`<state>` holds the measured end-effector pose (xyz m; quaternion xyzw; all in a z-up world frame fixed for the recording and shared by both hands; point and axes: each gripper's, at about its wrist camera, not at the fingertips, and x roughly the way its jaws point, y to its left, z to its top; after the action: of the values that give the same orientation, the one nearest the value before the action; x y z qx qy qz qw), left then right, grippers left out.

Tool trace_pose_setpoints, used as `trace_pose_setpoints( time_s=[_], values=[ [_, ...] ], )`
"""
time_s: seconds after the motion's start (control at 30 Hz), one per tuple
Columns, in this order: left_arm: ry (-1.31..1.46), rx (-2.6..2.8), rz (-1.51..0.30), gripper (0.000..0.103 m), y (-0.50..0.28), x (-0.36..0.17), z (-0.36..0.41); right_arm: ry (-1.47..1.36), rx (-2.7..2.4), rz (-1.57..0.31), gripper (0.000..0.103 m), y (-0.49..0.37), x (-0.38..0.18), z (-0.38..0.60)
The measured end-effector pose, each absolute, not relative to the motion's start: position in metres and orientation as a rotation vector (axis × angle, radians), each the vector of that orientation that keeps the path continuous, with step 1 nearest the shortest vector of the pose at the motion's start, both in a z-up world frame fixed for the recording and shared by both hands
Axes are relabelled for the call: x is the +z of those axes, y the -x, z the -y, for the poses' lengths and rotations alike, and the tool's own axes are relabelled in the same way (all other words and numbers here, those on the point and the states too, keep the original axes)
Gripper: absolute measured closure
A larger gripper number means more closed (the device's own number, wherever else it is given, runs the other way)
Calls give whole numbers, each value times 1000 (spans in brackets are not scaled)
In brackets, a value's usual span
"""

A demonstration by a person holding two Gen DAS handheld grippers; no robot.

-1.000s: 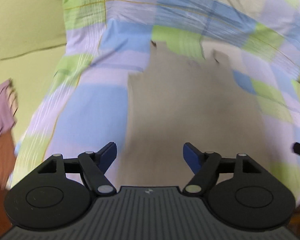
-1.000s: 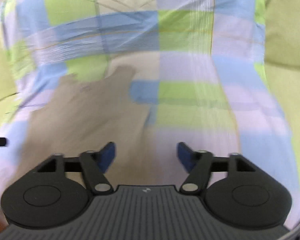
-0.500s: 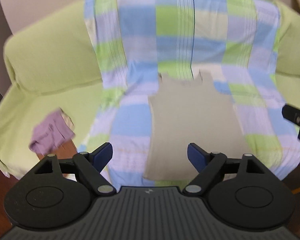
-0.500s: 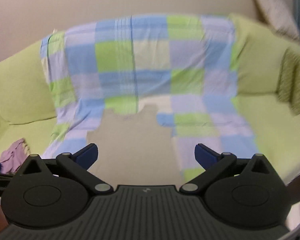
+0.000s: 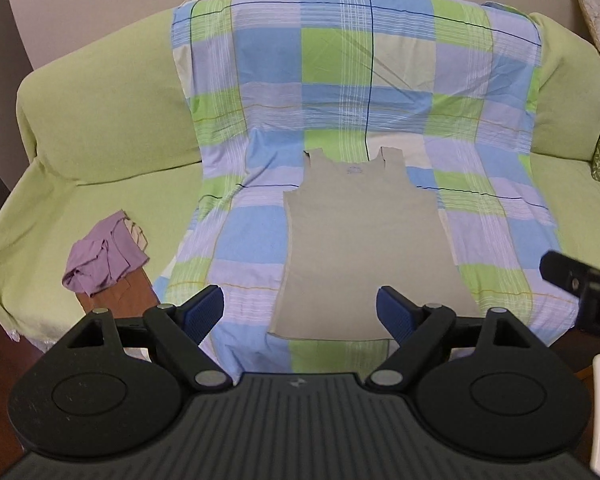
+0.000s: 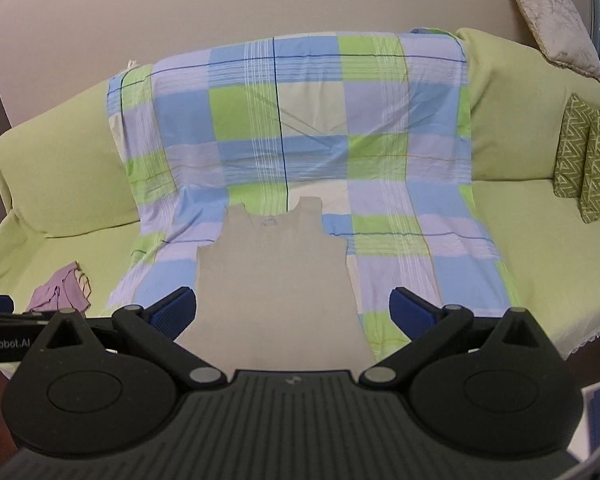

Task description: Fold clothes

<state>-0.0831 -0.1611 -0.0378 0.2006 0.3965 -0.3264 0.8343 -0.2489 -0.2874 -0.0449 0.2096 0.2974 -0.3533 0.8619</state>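
Both views are evenly and softly lit, with no glare and only faint shadows. Fisheye distortion bows the sofa (image 5: 100, 120) and wall (image 6: 180, 8) toward the edges; corners vignette dark. Focus is slightly soft throughout, without motion blur.

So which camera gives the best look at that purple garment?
The left wrist view: the purple garment lies crumpled and whole on the sofa. In the right wrist view it sits small at the edge, partly hidden by the left gripper.

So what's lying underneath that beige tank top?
The beige tank top lies flat on a checked sheet draped over the green sofa. Whatever the top and sheet cover is hidden.
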Motion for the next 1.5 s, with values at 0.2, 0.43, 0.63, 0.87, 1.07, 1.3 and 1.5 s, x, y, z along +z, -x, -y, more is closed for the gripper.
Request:
trace_pose_setpoints(
  time_s=[0.2, 0.43, 0.63, 0.87, 1.07, 1.3, 1.5],
  values=[
    [-441, -692, -812, 17, 100, -30, 168, -498, -734, -626, 1, 266, -49, 291],
    [-473, -712, -832, 17, 120, -38, 164, -520, -723, -659, 1, 281, -54, 288],
    [-507, -727, -853, 17, 131, -49, 164, -515, -727, -706, 1, 292, -63, 281],
    [-522, -731, -884, 17, 134, -61, 161, -531, -749, -742, 1, 300, -67, 278],
    [-531, -730, -896, 17, 134, -63, 151, -542, -744, -766, 1, 301, -70, 271],
    [-519, -707, -922, 17, 125, -62, 133, -529, -709, -798, 1, 291, -72, 254],
    [-517, -690, -934, 17, 115, -60, 119, -525, -689, -814, 1, 280, -72, 241]
  ],
)
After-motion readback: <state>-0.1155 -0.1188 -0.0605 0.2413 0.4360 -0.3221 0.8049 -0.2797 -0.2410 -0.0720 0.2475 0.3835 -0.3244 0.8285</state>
